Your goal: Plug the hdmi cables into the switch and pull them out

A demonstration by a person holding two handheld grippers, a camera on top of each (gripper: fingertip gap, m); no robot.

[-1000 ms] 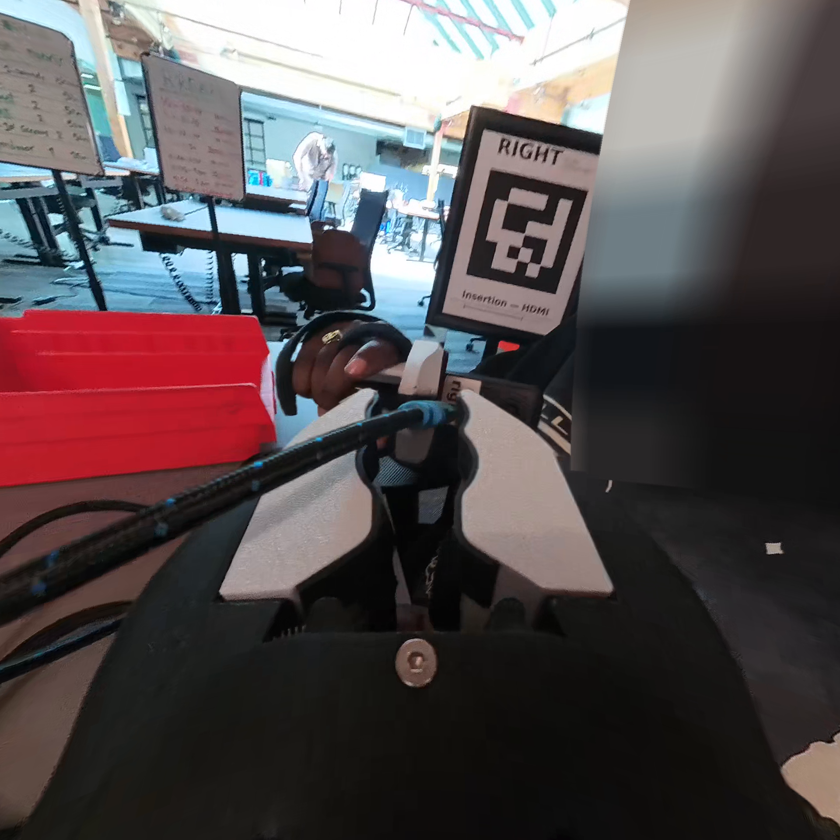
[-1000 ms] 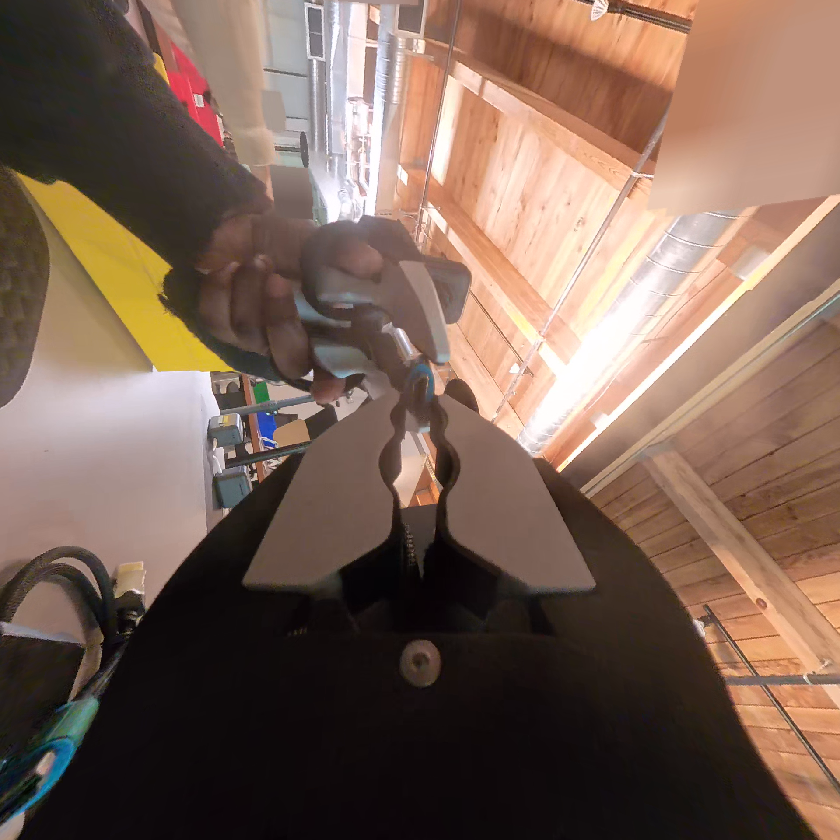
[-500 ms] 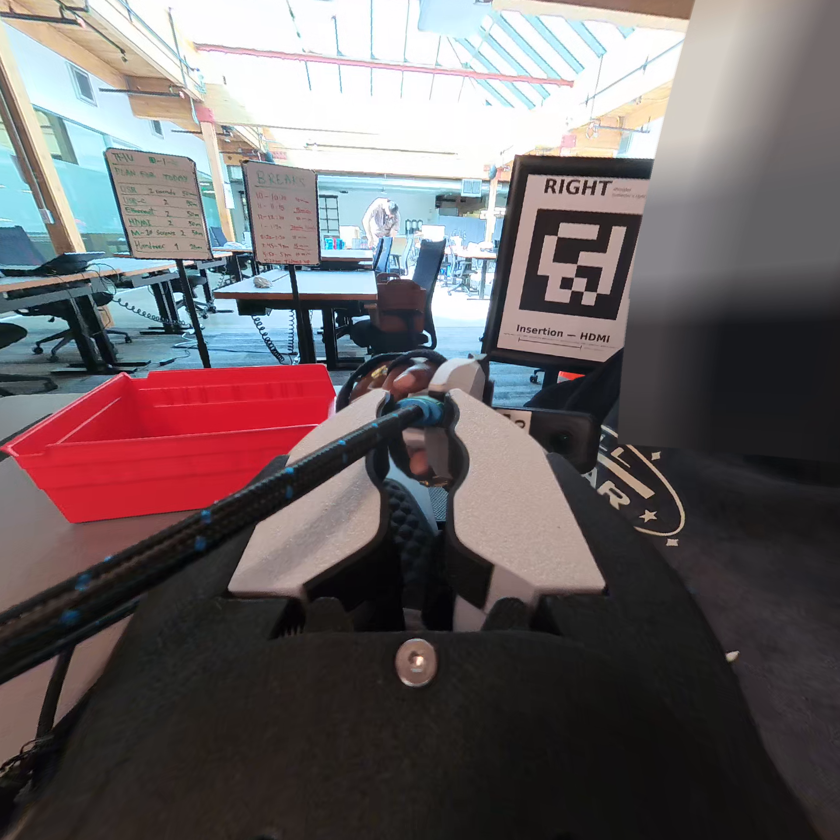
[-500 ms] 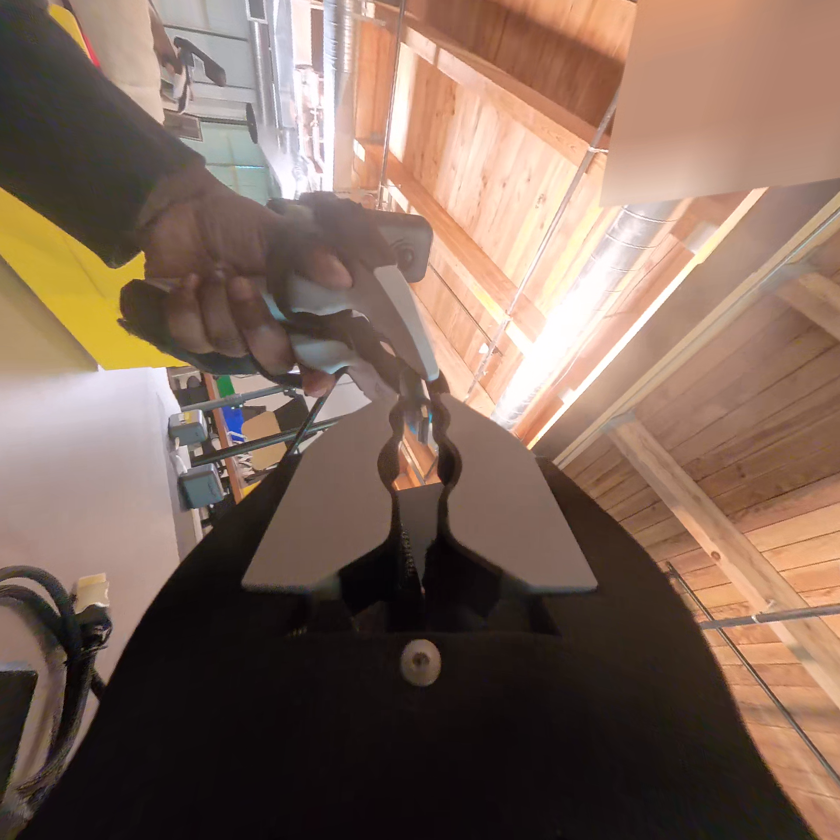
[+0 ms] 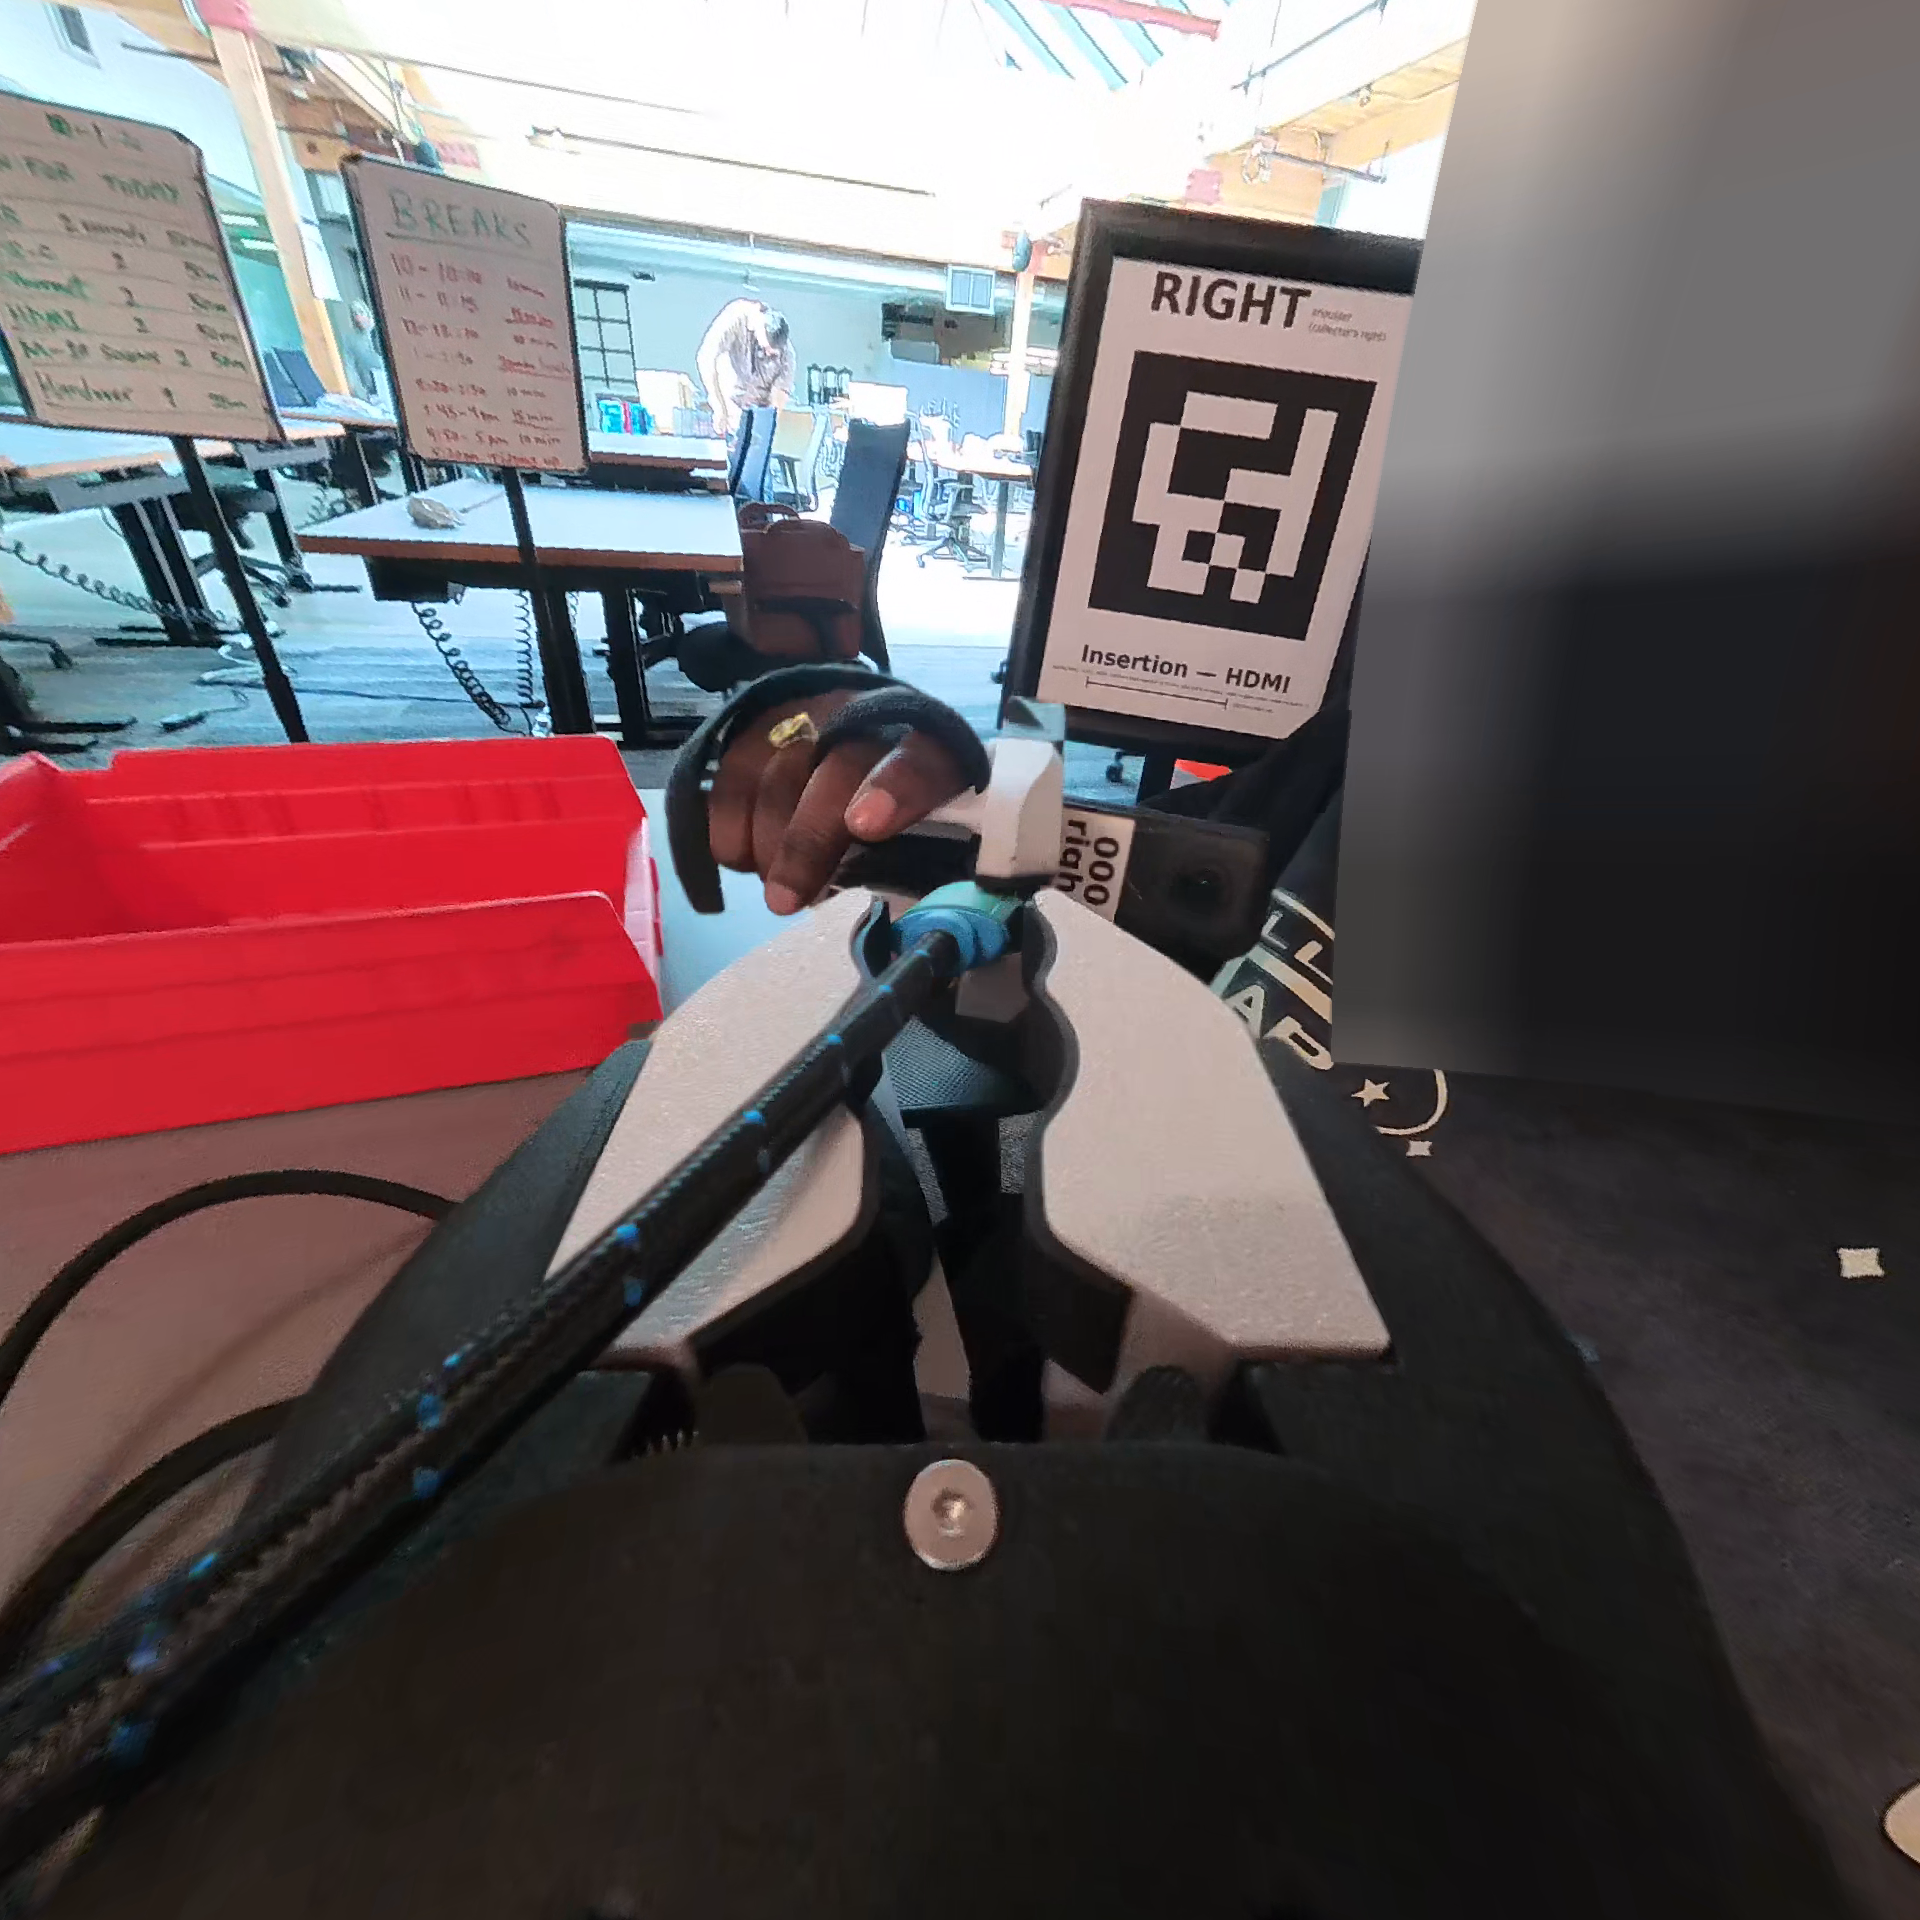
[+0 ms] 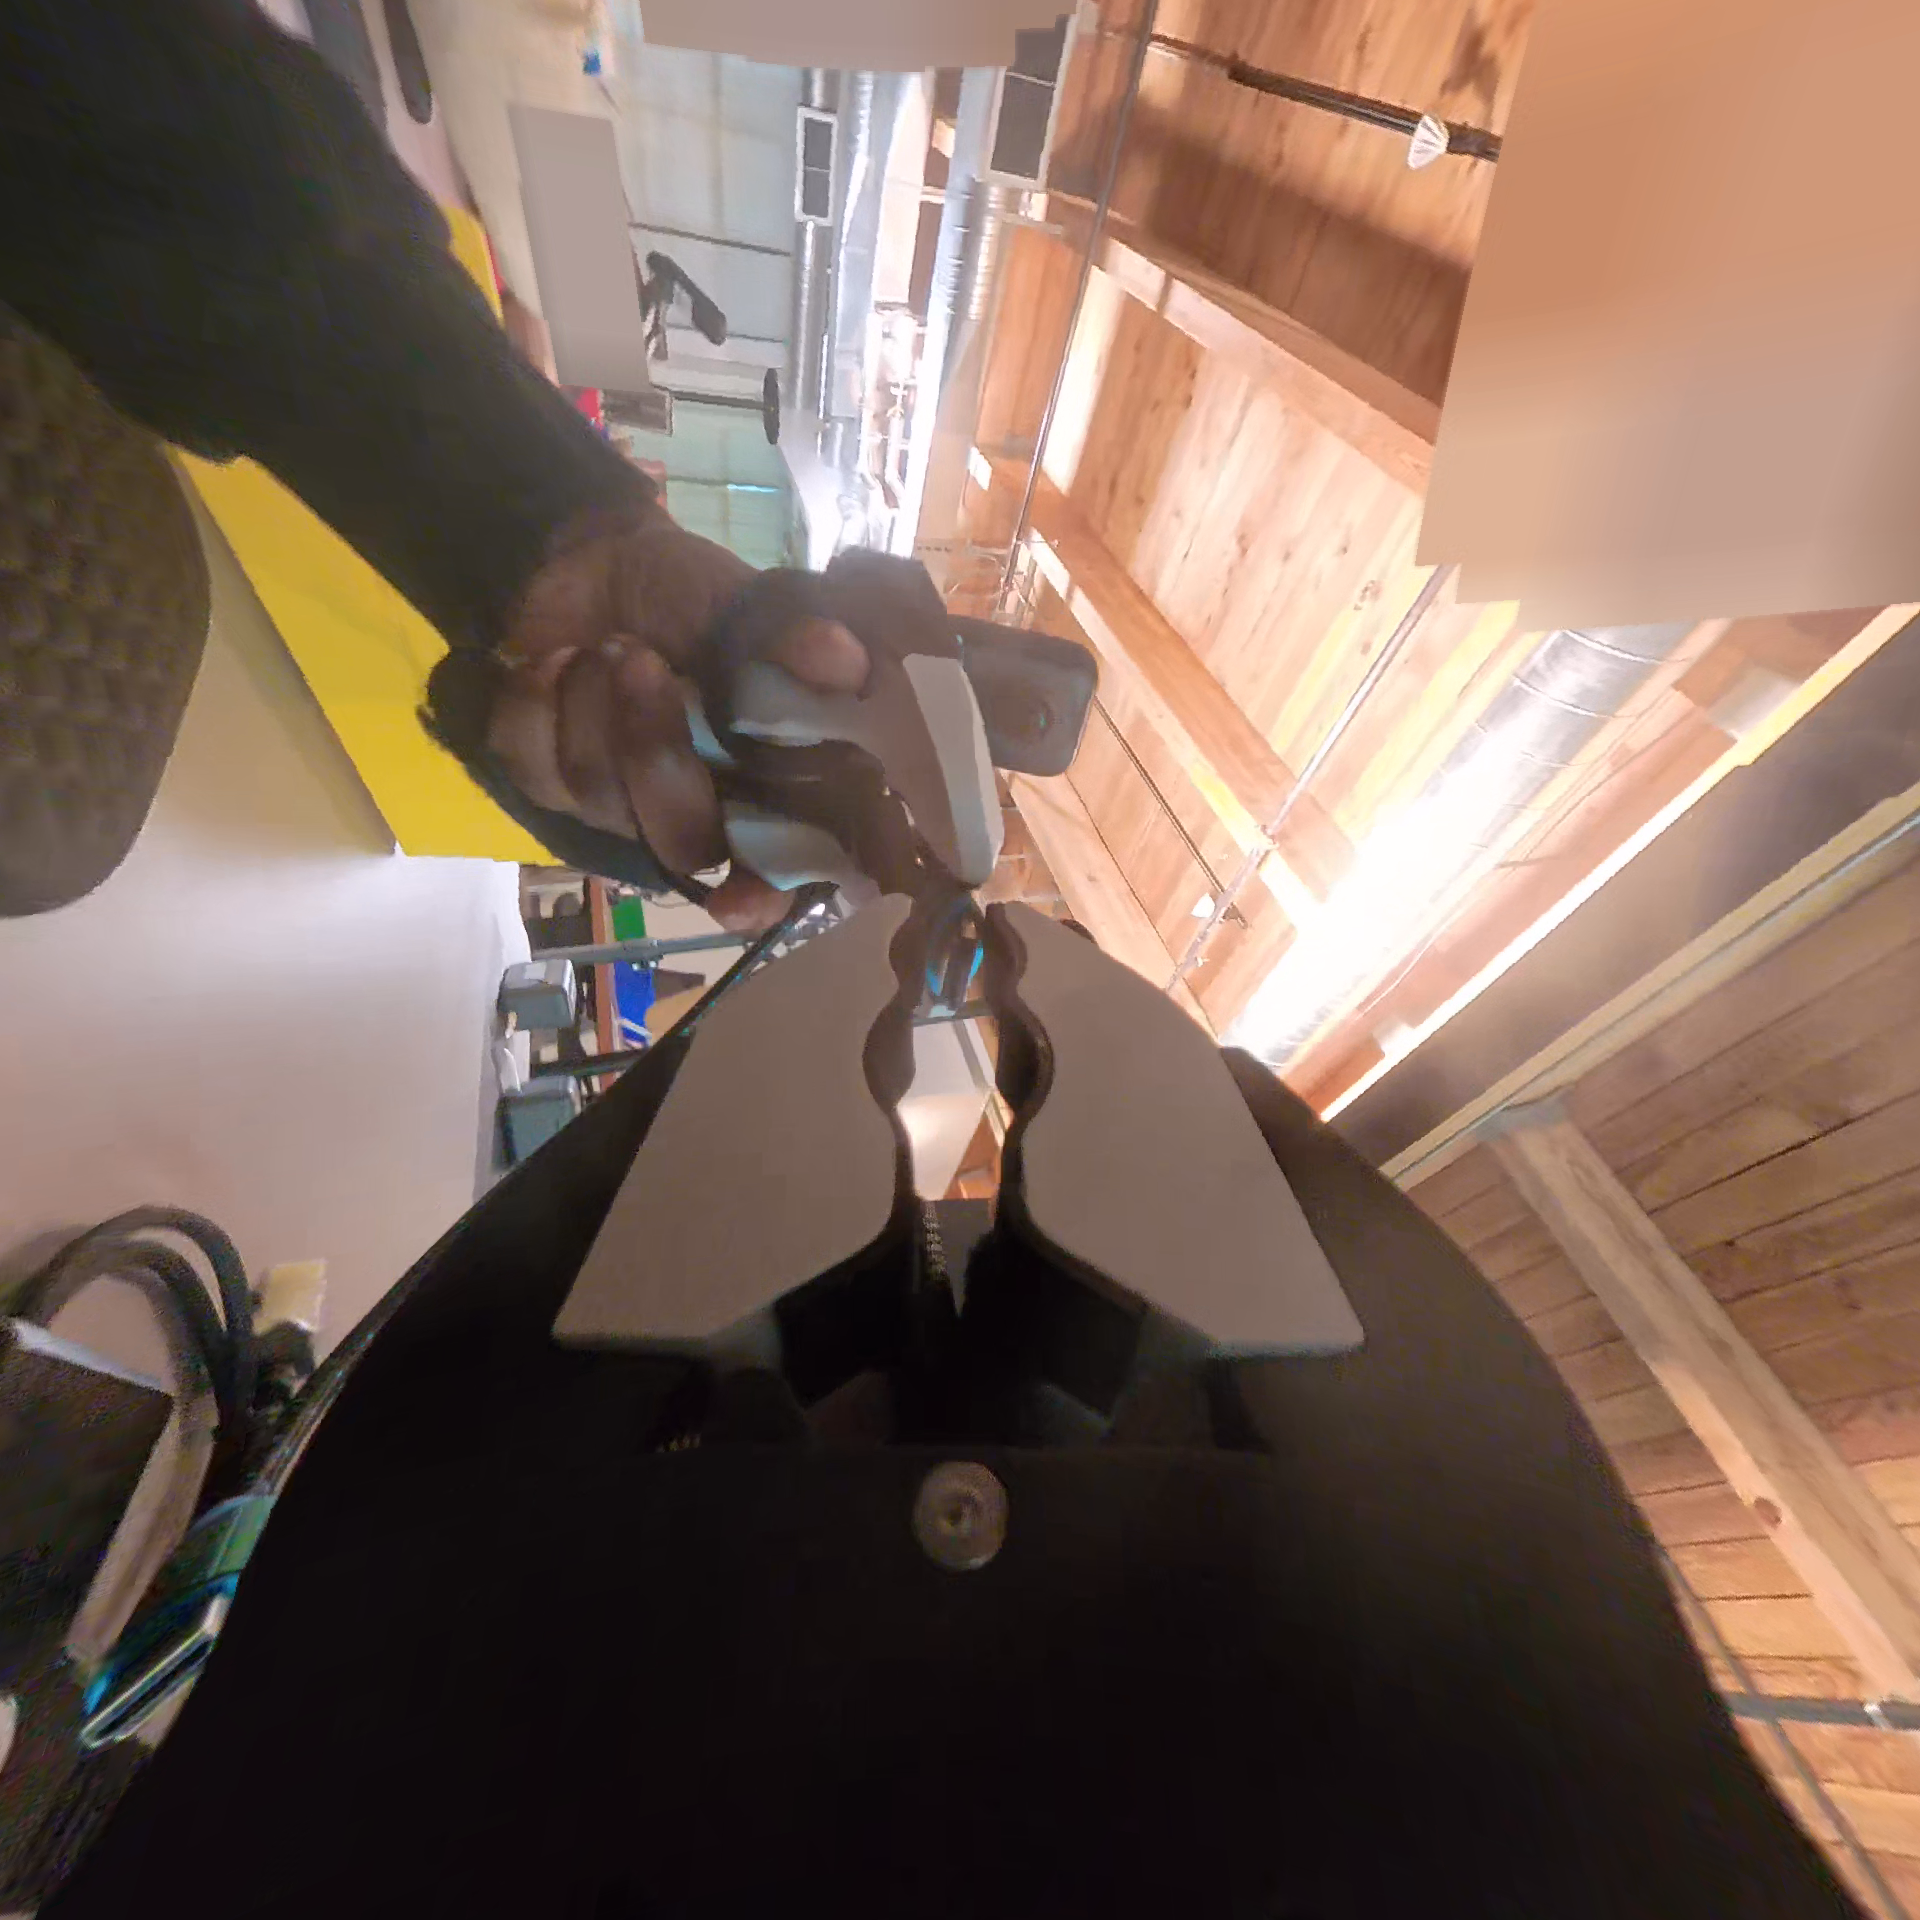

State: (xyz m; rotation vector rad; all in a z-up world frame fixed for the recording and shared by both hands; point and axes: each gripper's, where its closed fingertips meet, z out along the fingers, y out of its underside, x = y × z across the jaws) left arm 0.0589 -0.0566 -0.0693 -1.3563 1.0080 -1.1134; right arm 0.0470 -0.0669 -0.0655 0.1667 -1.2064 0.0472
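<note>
In the left wrist view, my left gripper is shut on the blue plug of a black braided HDMI cable. The cable runs back over the left finger to the lower left. My right gripper comes from the far side in a person's hand, and its white fingertip touches the same plug. In the right wrist view, my right gripper has its tips closed on the blue plug. The left gripper meets it from above. Both are raised in the air.
A red bin stands on the table to the left. A framed marker sign stands behind. In the right wrist view, coiled black cables, another blue plug and a dark box lie at the lower left.
Both grippers stay together on the blue plug while both views swing. The hand with the other gripper shifts rightward in the right wrist view, and the red bin sits closer in the left wrist view.
</note>
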